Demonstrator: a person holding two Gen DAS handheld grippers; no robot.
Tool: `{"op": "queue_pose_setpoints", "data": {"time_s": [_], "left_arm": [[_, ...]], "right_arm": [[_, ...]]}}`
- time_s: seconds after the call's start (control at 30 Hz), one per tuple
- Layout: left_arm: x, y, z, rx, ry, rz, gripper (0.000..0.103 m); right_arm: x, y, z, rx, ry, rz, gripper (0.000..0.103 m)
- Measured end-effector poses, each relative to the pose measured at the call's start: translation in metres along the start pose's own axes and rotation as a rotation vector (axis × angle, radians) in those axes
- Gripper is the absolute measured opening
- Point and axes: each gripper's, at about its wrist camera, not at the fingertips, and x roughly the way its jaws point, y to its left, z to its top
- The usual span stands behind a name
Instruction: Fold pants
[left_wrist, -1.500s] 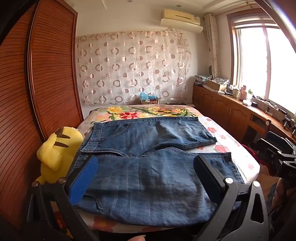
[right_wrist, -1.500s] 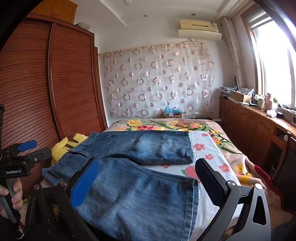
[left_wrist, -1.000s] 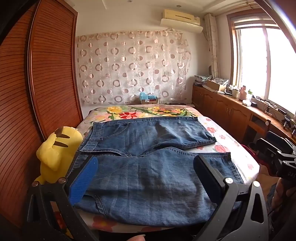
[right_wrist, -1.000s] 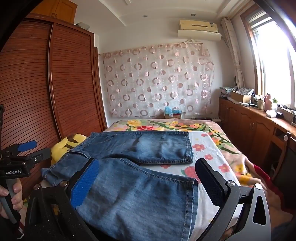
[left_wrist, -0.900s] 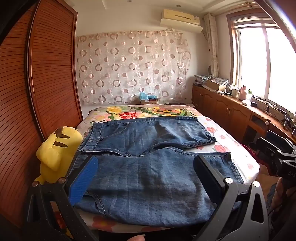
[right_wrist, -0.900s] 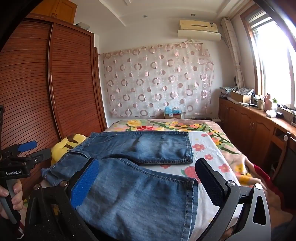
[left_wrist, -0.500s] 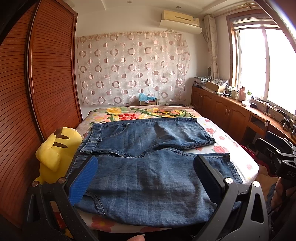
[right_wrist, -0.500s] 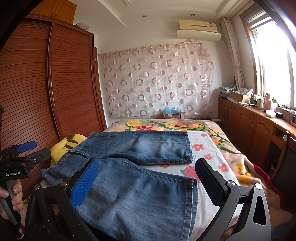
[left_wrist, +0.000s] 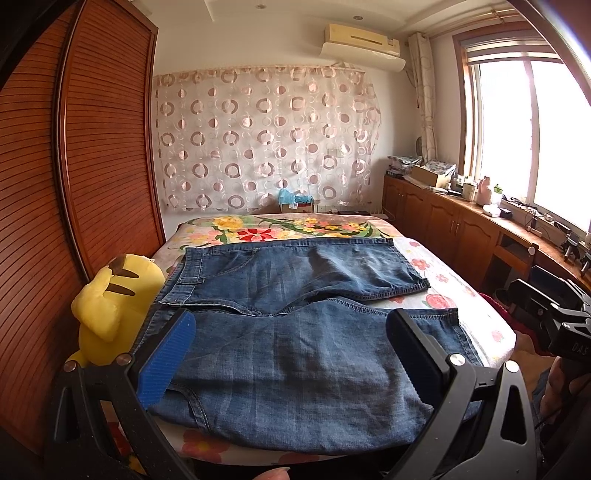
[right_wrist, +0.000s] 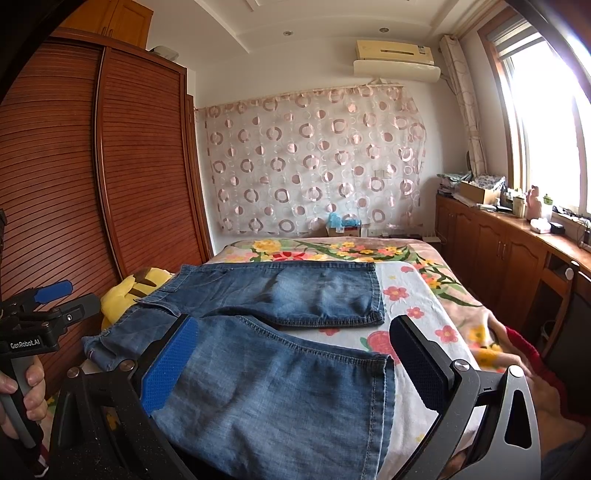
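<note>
Blue denim pants (left_wrist: 295, 332) lie spread flat on the flowered bed (left_wrist: 280, 232), waistband to the left, both legs running to the right with a gap between the hems. My left gripper (left_wrist: 291, 350) is open and empty, held above the near leg at the bed's front edge. My right gripper (right_wrist: 291, 354) is open and empty, above the near leg (right_wrist: 280, 387) close to its hem. The left gripper also shows at the left edge of the right wrist view (right_wrist: 48, 302), and the right one at the right edge of the left wrist view (left_wrist: 546, 310).
A yellow plush toy (left_wrist: 110, 306) leans at the bed's left edge beside the waistband. A brown slatted wardrobe (left_wrist: 74, 184) stands at the left. Wooden cabinets (left_wrist: 461, 225) under the window line the right. A red cloth (right_wrist: 524, 350) lies right of the bed.
Both views have shifted only slightly. The pants lie as before and both grippers stay open.
</note>
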Motion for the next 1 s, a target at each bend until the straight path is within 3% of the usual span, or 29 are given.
{"op": "queue_pose_setpoints", "data": {"time_s": [1.0], "left_arm": [[-0.0062, 0.0009, 0.0074, -0.002, -0.008, -0.003, 0.103]], "right_arm": [[0.0000, 0.0022, 0.0002, 0.001, -0.006, 0.002, 0.103]]}}
